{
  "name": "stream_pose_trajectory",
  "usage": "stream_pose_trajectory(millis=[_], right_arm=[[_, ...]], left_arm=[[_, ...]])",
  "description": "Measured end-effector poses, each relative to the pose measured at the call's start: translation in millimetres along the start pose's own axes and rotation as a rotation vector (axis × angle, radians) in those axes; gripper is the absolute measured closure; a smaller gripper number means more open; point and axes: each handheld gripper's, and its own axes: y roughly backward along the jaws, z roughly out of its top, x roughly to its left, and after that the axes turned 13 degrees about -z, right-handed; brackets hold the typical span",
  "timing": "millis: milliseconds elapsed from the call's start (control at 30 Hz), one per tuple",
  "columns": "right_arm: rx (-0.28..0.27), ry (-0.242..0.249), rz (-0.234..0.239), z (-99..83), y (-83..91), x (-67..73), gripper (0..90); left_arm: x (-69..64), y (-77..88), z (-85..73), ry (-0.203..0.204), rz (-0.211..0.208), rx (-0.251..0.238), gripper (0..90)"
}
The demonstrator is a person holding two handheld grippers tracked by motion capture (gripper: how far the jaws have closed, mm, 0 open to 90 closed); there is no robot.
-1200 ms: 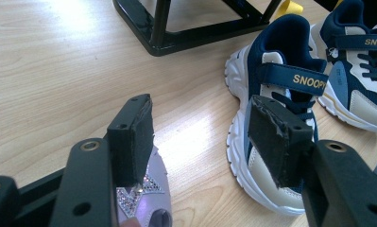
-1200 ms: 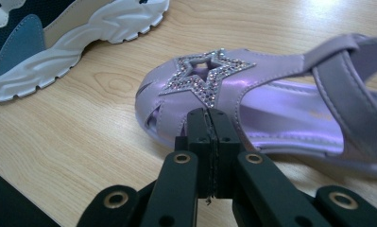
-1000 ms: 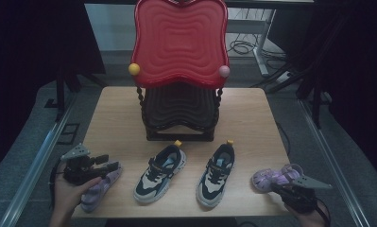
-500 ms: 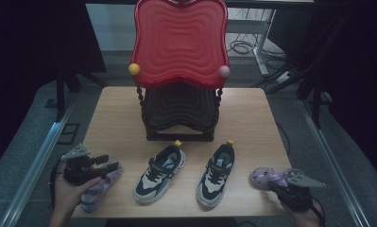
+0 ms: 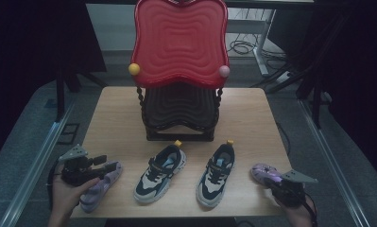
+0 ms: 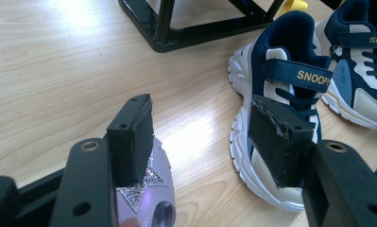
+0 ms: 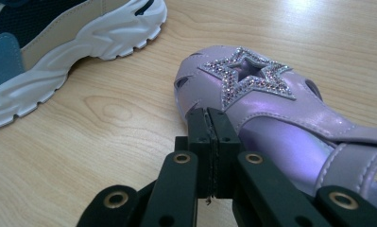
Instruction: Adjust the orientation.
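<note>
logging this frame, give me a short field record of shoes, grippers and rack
left gripper: open, over the left purple sandal
right gripper: shut, nothing clamped, beside the right purple sandal
sneakers: left sneaker and right sneaker, side by side, mid table
rack: black, behind the sneakers
table: light wood

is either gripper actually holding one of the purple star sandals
No. The right gripper is shut beside the right purple glittery-star sandal, gripping nothing; the left gripper is open over the left purple sandal.

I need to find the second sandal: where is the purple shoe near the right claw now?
In the high view the purple shoe lies at the table's front right corner, right of the navy sneaker, just ahead of the right claw.
</note>
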Motion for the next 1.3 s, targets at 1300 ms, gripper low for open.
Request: stream_pose_trajectory(millis=[1300], right_arm=[[-0.008, -0.042, -0.096, 11.8, -14.2, 22.7, 90.0]], left_arm=[[0.1, -1.3, -0.9, 0.001, 0.001, 0.008, 40.7]])
